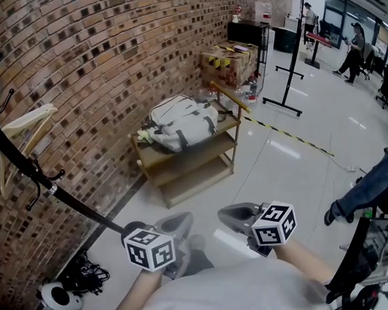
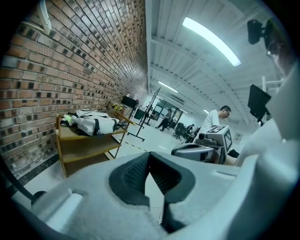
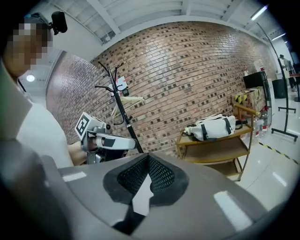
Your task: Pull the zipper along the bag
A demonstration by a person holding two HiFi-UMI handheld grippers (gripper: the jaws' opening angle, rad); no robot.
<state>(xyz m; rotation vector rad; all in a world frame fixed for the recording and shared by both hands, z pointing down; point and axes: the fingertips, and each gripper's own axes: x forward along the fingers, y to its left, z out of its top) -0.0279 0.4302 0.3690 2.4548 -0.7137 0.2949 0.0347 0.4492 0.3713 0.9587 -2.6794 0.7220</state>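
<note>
Ahead: white bag (image 1: 183, 124), black straps (image 1: 212, 124), lying on shelf (image 1: 156, 158); left claw (image 2: 149, 154), right claw (image 3: 148, 157) together.

Right gripper (image 3: 148, 158) closed, empty; bag (image 3: 213, 127) on shelf (image 3: 218, 151).

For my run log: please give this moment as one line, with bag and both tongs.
stage: before contact | backpack: on top of wooden rack, untouched | left tongs: shut, empty | right tongs: shut, empty

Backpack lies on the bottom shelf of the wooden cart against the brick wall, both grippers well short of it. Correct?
No: the backpack lies on the top shelf of the wooden cart, as the head view shows; the rest holds.
</note>
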